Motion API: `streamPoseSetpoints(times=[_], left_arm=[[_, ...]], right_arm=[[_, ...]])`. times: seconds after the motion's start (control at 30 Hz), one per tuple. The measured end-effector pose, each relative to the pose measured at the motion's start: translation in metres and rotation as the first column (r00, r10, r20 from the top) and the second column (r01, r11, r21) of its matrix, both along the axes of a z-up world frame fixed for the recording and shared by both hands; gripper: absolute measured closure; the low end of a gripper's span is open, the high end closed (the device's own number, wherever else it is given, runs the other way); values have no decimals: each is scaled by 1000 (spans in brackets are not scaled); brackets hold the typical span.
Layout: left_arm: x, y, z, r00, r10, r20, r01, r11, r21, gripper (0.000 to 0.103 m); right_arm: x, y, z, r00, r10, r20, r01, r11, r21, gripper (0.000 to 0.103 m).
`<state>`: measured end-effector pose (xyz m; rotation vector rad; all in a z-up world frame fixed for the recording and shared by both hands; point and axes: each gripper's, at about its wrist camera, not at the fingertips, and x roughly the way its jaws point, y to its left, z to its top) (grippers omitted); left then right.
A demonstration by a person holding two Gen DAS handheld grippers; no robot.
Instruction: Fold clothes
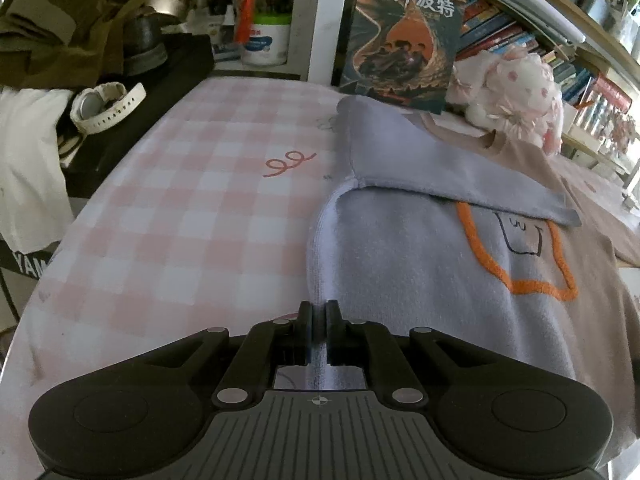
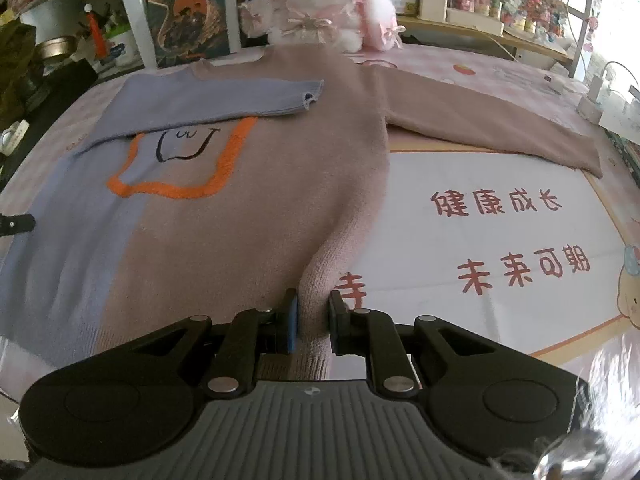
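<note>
Left gripper (image 1: 319,330): fingers clamped on the lilac hem of the sweater (image 2: 248,216), to lift it for folding.
Right gripper (image 2: 313,322): fingers clamped on the tan hem corner.
Sweater: flat ahead of both on the surface (image 2: 500,304), lilac sleeve (image 2: 208,98) already folded across the chest.

Your sweater (image 2: 256,216) lies flat, front up, on pink printed table cover: left half lavender, right half dusty pink-brown, orange outline with small black face across chest. Lavender sleeve (image 2: 224,98) folded over chest, cuff pointing right. Pink-brown sleeve (image 2: 492,128) stretched straight out to right. Bottom hem corners bunched up off cover, one each side.
</note>
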<state>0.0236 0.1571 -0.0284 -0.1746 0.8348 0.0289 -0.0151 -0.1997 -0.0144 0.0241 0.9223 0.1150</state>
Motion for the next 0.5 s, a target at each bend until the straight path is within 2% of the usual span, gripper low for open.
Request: streamPoseSetpoints(times=[0.17,0.23,0.27,0.3,0.37,0.4,0.43,0.5], left_arm=[[-5,1,4,1000,-12,13,12,1000,-3,94],[-10,0,9,999,-26,24,26,1000,12,94],[-13,-1,12,999,-32,28,32,999,19,94],[-16,-2,15,999,-38,30,38,999,22,90],[-22,-6,20,998,-57,35,56,998,28,87],[-26,-8,22,997,-67,37,66,997,30,82],[-29,-11,24,996,-76,37,75,997,31,73],[-38,-19,26,994,-95,43,94,995,29,60]], right_arm=[[-1,0,0,999,-34,1,34,999,3,88],[-3,0,1,998,-59,3,59,998,0,80],[-4,-1,1,997,-72,4,72,997,-1,71],[-6,-1,2,996,-84,7,84,996,2,67],[-9,-2,6,994,-107,19,107,994,11,64],[-12,-2,8,993,-116,28,116,993,12,61],[-14,-1,10,991,-125,36,125,992,11,59],[-20,2,16,989,-137,63,137,991,3,51]])
